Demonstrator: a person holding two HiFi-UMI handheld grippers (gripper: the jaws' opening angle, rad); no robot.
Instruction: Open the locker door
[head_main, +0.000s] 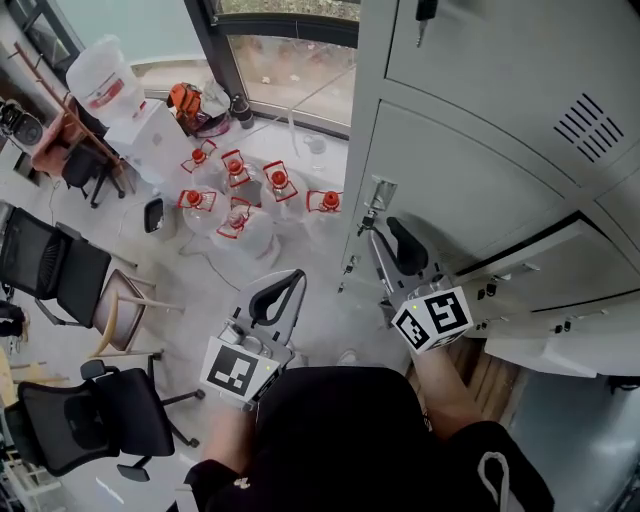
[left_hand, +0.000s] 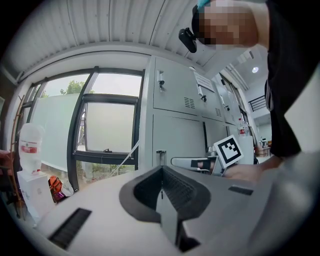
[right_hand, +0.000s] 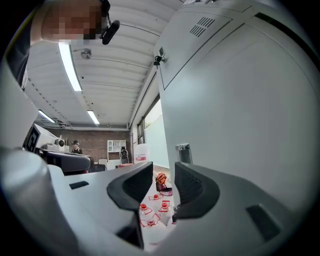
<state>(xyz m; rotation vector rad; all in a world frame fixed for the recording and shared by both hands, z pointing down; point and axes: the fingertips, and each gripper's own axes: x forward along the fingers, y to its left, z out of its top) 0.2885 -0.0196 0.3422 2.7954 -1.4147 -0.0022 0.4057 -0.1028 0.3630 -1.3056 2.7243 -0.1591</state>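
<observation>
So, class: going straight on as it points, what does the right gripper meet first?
Probably the latch on the locker door, just right of the right gripper's line; if it slips past, only distant water bottles lie ahead.

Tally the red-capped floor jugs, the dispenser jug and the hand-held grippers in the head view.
Red-capped jugs on the floor: 6
Jug on the water dispenser: 1
Hand-held grippers, left and right: 2
Total: 9
</observation>
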